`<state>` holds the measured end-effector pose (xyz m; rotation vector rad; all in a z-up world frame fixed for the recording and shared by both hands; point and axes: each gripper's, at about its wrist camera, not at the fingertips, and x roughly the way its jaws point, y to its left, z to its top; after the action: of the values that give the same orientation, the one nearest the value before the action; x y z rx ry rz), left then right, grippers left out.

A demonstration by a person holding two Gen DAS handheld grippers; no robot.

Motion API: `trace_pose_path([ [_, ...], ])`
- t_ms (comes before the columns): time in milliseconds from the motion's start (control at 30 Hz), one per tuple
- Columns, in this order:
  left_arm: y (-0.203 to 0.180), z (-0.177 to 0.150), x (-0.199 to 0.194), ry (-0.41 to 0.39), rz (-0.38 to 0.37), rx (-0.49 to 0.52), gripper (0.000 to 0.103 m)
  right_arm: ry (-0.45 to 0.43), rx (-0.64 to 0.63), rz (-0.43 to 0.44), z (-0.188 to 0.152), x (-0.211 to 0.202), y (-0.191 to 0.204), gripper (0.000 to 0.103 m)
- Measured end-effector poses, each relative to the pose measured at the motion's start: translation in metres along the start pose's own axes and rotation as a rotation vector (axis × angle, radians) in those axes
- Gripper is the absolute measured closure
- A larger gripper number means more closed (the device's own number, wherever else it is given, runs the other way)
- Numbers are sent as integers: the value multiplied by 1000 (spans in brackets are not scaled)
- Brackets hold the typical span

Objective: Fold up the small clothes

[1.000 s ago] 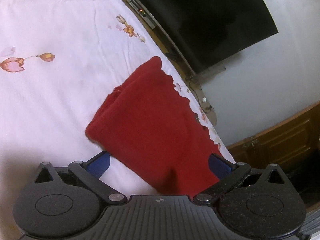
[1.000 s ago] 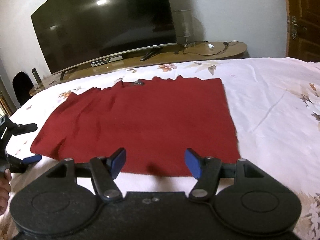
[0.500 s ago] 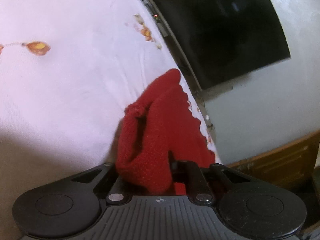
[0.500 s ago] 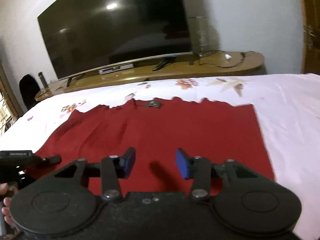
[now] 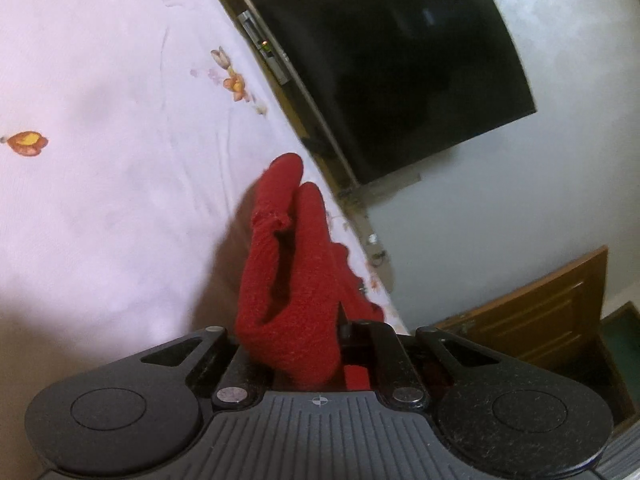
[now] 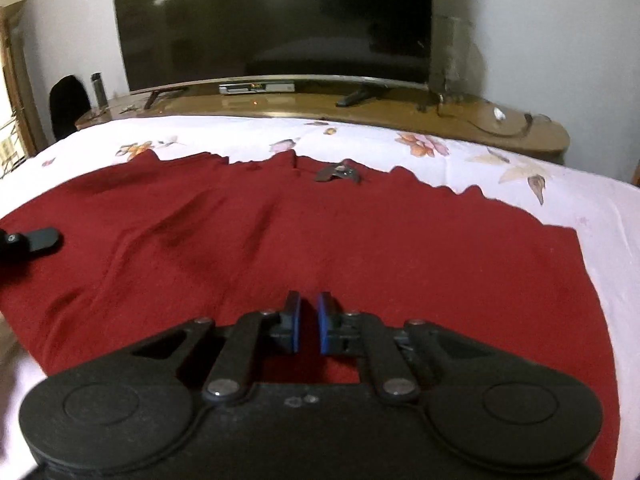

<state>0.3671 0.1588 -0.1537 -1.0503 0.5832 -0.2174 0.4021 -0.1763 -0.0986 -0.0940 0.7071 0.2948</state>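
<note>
A dark red knitted garment [image 6: 320, 240] lies spread on the white floral bedsheet [image 6: 580, 200]. My left gripper [image 5: 304, 344] is shut on its left end, and the cloth [image 5: 288, 280] bunches up between the jaws and rises off the sheet. The left gripper's tip [image 6: 36, 240] shows at the left edge of the right wrist view. My right gripper [image 6: 307, 320] hangs low over the garment's near edge. Its blue pads [image 6: 295, 320] stand nearly together with a narrow gap. I cannot see cloth between them.
A large dark TV [image 6: 276, 20] stands on a long wooden console [image 6: 360, 108] behind the bed. A small dark label [image 6: 336, 172] lies at the garment's far edge. A wooden door [image 5: 552, 312] is at the right in the left wrist view.
My left gripper closed on the garment's left end and lifted it into a bunch. My right gripper moved forward over the near edge and its jaws closed from wide open to nearly together.
</note>
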Motion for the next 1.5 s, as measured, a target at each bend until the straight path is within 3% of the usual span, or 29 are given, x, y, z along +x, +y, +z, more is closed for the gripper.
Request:
trace_pose_path([
  [167, -6, -1, 1, 4, -25, -8, 94, -9, -6, 4, -5, -2, 0, 95],
  [367, -94, -1, 22, 42, -151, 205, 94, -20, 75, 54, -4, 2, -14, 95],
  [467, -143, -14, 45, 115, -188, 334, 94, -27, 133, 84, -5, 0, -22, 95],
  [533, -170, -30, 64, 168, -194, 419, 94, -39, 233, 121, -7, -8, -39, 95],
  [600, -187, -47, 84, 218, -185, 476, 94, -89, 372, 106, -16, -27, -67, 88],
  [733, -202, -93, 132, 343, -174, 539, 94, -172, 537, 32, -42, -74, -126, 87],
  [833, -204, -134, 171, 461, -145, 560, 94, -195, 621, -25, -64, -108, -164, 86],
  [900, -200, -161, 193, 540, -104, 583, 94, -194, 655, -46, -77, -124, -183, 81],
  [933, -199, -172, 195, 543, -86, 594, 93, -192, 674, -48, -83, -131, -191, 78],
  [967, -200, -177, 193, 532, -89, 606, 84, -194, 694, -43, -88, -136, -195, 73],
  [1000, -205, -179, 187, 528, -104, 612, 54, -200, 722, -30, -93, -140, -200, 63],
  [1033, -210, -178, 183, 545, -147, 606, 36, -211, 752, -13, -98, -145, -204, 56],
  [1067, -216, -177, 175, 555, -187, 611, 20, -227, 776, 3, -102, -148, -207, 42],
  [1100, -222, -176, 165, 551, -212, 636, 20, -241, 793, 18, -104, -151, -208, 37],
  [1167, -228, -164, 145, 543, -241, 687, 20, -251, 824, 71, -108, -153, -207, 37],
  [1233, -220, -140, 124, 477, -248, 669, 20, -244, 840, 130, -103, -149, -208, 37],
  [1367, -187, -89, 116, 329, -83, 620, 21, -201, 866, 244, -98, -131, -200, 37],
  [1433, -171, -74, 120, 307, -24, 566, 21, -174, 867, 257, -96, -125, -193, 38],
  [1500, -159, -64, 127, 305, 25, 547, 21, -143, 860, 257, -93, -117, -187, 48],
])
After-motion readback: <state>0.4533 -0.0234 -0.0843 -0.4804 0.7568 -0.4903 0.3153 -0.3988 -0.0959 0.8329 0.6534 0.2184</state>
